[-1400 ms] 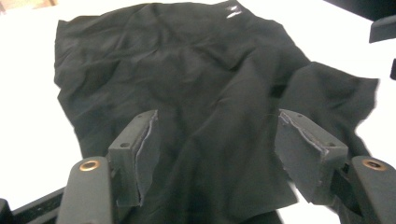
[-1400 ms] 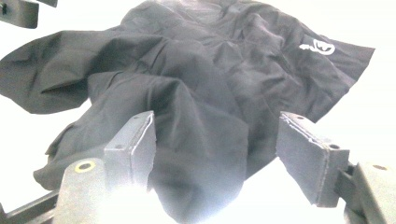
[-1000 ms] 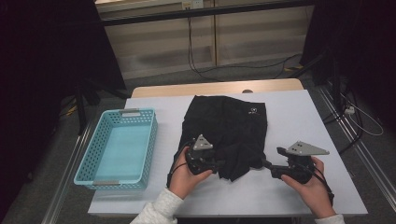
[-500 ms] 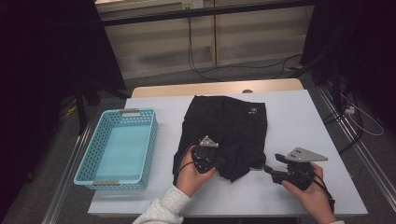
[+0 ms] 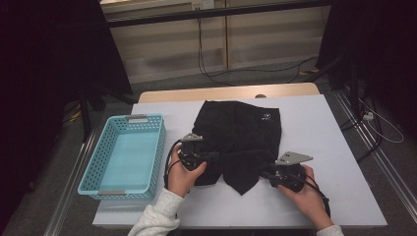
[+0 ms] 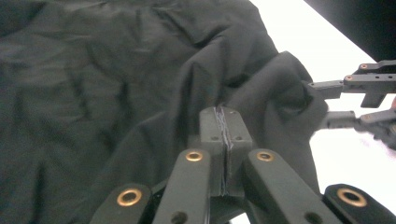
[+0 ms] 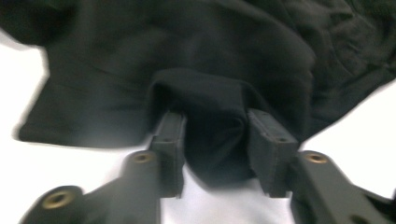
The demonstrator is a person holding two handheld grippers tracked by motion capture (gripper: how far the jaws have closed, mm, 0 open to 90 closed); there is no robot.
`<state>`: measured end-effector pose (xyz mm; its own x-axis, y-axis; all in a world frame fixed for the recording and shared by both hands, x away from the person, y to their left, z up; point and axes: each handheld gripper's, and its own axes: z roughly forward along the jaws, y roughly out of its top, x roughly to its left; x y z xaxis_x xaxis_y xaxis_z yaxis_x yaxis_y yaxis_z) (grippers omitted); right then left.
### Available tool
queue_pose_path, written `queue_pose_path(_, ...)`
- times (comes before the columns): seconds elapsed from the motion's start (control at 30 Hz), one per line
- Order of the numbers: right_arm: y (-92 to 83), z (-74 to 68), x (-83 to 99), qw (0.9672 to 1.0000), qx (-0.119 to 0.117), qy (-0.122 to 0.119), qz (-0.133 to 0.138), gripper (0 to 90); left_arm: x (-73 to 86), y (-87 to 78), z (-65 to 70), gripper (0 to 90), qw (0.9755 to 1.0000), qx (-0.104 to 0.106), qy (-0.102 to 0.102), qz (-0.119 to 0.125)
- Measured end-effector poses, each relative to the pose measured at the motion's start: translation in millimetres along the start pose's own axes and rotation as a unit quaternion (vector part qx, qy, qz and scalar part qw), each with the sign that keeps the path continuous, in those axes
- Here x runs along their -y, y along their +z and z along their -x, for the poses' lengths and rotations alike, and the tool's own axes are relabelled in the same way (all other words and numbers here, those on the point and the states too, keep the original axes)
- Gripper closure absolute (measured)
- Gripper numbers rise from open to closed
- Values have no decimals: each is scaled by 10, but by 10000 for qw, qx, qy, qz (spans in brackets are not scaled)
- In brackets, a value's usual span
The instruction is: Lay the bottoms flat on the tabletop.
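The black shorts (image 5: 238, 142) lie mid-table (image 5: 319, 123), hem toward the person. The left tool (image 6: 223, 140) is clamped on a pinch of fabric at one hem, likely to lift it for folding. The right tool (image 7: 215, 140) has just been closing, jaws apart around a bunched fold. The blue basket (image 5: 125, 152) sits clear at left.

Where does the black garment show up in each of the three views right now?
High view: black garment at table centre, right of the blue basket.
Left gripper view: it covers the left and centre, pinched in the shut left gripper.
Right gripper view: it spans the top, a fold between the fingers of the right gripper, which have just been closing.
Shared landmark: the white table.
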<state>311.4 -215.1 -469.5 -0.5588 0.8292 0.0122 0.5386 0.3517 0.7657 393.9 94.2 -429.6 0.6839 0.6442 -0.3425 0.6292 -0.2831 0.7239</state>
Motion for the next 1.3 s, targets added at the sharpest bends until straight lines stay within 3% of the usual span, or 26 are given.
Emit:
queue_pose_path(0.07,0,38,-2,10000,-62,48,59,848,17,0,-29,897,10000,-9,-21,-49)
queue_pose_path(0.13,-52,62,-3,9997,-228,68,73,884,32,1,-36,898,10000,-23,-30,-72)
queue_pose_path(0.23,-226,135,5,9997,-223,-21,115,887,38,-2,-13,898,9999,11,-32,-112)
queue_pose_path(0.4,-488,331,77,9993,-149,154,314,883,48,76,124,898,9994,212,88,-239)
queue_pose_path(0.5,-470,384,129,9998,53,160,135,871,71,149,206,898,9988,284,177,-367)
queue_pose_path(0.67,-435,381,158,9993,343,173,-9,863,102,187,212,897,9985,275,194,-426)
queue_pose_path(0.8,-451,402,141,9988,385,232,176,896,98,190,220,897,9986,268,233,-398)
queue_pose_path(0.97,-410,337,117,9992,350,171,111,892,108,199,210,897,9987,243,232,-388)
queue_pose_path(1.03,-387,339,134,9989,442,177,55,883,108,200,216,896,9985,254,253,-403)
queue_pose_path(1.13,-412,359,167,9984,496,282,27,834,102,202,231,895,9988,239,283,-319)
queue_pose_path(1.3,-554,268,133,9982,432,249,329,709,90,199,227,895,9989,174,338,-266)
